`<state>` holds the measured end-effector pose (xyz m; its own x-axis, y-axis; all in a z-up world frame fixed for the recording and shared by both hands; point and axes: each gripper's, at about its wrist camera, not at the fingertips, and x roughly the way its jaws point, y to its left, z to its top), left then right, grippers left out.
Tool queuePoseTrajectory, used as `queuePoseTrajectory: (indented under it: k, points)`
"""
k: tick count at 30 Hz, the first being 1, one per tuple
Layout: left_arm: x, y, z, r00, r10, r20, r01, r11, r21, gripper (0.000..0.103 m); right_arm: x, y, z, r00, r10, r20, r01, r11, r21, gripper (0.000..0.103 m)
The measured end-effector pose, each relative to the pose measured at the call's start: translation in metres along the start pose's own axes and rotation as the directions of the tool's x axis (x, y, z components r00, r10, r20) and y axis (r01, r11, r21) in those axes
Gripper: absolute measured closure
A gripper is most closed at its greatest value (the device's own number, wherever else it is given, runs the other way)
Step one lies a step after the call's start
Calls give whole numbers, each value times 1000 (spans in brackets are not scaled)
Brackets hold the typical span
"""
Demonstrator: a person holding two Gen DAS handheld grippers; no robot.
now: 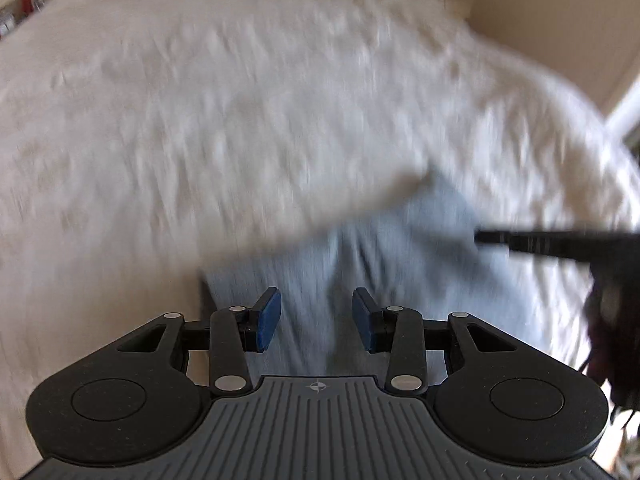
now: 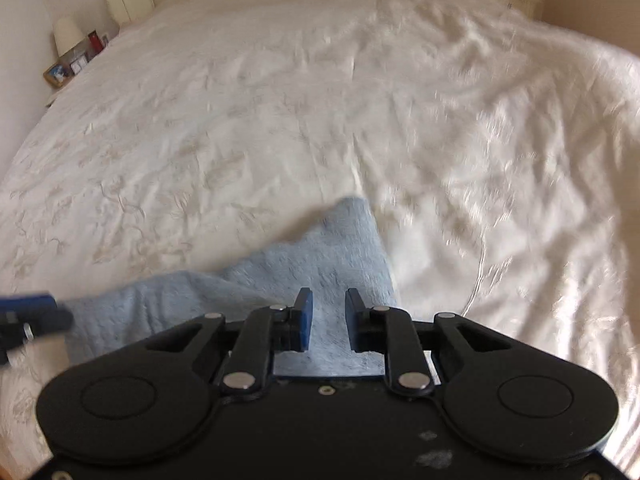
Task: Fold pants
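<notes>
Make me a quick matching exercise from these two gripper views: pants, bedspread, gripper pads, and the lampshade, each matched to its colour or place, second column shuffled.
Column one:
1. pants
2. bedspread
3. pads of the right gripper
4. lampshade

Column two:
A. dark blue, with a gap between them
B. at the far left, beside the bed
C. light blue, lying on the bed
D. white, wrinkled, covering the bed

Pairs: 1-C, 2-D, 3-A, 4-B
</notes>
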<state>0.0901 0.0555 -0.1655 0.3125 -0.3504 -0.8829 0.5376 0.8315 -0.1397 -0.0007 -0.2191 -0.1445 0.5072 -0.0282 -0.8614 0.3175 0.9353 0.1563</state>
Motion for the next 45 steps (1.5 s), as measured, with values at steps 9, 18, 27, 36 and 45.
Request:
queuePoseTrajectory:
  k: [9,18,27,36,45]
  points:
    - [22,12,-85,968,61,-245,-68,997,-21,52,-8,54,-93,969,149,-198,-196,950,-243,82]
    - [-26,-15,-13,996,84,39,-83,996,-28,54,-35,1,-34,969,241,-60,-247,956,-156,79]
    - [38,0,0,986,160,-39,-163,981,-101,53,19,-22,34,966,248,-69,-254,961,-107,64]
    - [40,23,-35,977,177,-123,-196,965,-175,40,86,-59,58,971,153,-184,-160,987,-22,92]
    - [32,16,-59,979,172,-112,-188,971,-149,37,31,-59,2,970,156,-184,-174,981,-83,52]
